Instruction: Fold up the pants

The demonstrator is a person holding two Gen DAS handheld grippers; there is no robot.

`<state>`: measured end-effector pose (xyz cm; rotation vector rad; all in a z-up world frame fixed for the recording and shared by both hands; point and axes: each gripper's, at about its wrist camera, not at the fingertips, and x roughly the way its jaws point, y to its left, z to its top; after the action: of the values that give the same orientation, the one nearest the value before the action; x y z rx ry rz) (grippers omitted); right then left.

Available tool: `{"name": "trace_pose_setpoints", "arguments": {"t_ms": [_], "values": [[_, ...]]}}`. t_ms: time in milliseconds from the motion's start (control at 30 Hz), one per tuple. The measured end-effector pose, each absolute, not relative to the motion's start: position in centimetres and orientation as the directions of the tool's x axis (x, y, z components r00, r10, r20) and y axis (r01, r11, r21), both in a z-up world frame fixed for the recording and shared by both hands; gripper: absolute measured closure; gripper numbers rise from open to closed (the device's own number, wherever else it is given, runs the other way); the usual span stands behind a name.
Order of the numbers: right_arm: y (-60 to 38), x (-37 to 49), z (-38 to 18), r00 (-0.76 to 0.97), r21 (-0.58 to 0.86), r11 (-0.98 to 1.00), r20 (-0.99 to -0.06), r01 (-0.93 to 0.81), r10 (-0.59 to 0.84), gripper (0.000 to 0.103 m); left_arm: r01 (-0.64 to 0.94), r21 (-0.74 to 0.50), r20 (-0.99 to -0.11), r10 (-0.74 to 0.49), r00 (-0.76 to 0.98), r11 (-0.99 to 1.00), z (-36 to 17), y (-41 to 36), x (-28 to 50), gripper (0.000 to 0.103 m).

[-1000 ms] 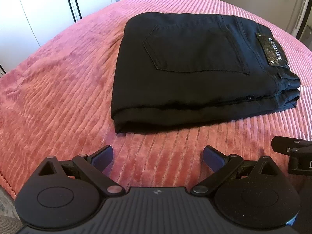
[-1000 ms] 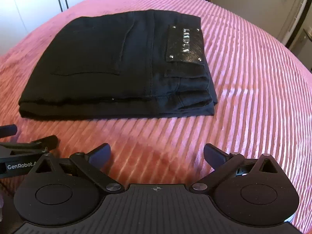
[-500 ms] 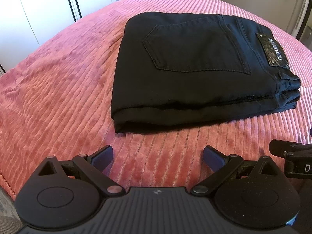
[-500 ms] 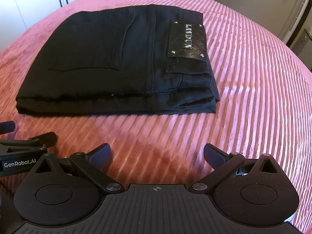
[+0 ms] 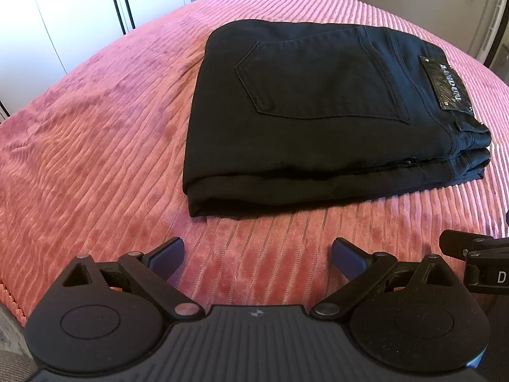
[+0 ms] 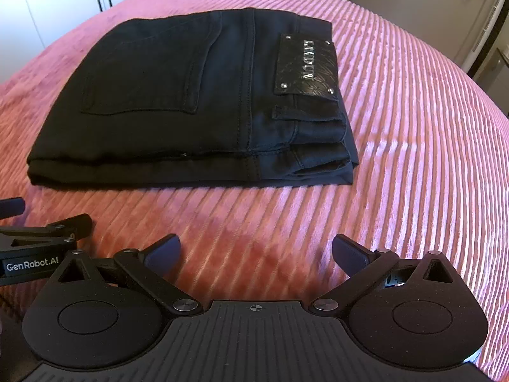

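Left wrist view: folded black pants (image 5: 318, 117) lie mid-bed (image 5: 95, 146), long axis left-right, waistband to right. Left gripper (image 5: 256, 256) and right gripper (image 6: 256, 253) hover level near front edge, jaws apart, empty.

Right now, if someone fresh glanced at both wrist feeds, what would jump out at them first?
The black pants catch the eye first: already folded into a compact stack in the middle of the pink ribbed bedspread. Next is the shiny embossed brand patch on the waistband, at the stack's right end. The left hand-held gripper and the right hand-held gripper are both open over the bedspread, short of the pants.
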<state>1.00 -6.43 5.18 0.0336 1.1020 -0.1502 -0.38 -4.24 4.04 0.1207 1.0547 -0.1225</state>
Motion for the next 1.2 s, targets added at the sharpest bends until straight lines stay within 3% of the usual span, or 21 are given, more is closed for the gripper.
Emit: {"name": "trace_pose_setpoints", "arguments": {"t_ms": [1200], "values": [[-6.71, 0.84, 5.31, 0.444, -0.042, 0.989, -0.89, 0.144, -0.102, 0.0, 0.163, 0.02, -0.873, -0.062, 0.484, 0.986, 4.02, -4.17, -0.34, 0.004]]}}
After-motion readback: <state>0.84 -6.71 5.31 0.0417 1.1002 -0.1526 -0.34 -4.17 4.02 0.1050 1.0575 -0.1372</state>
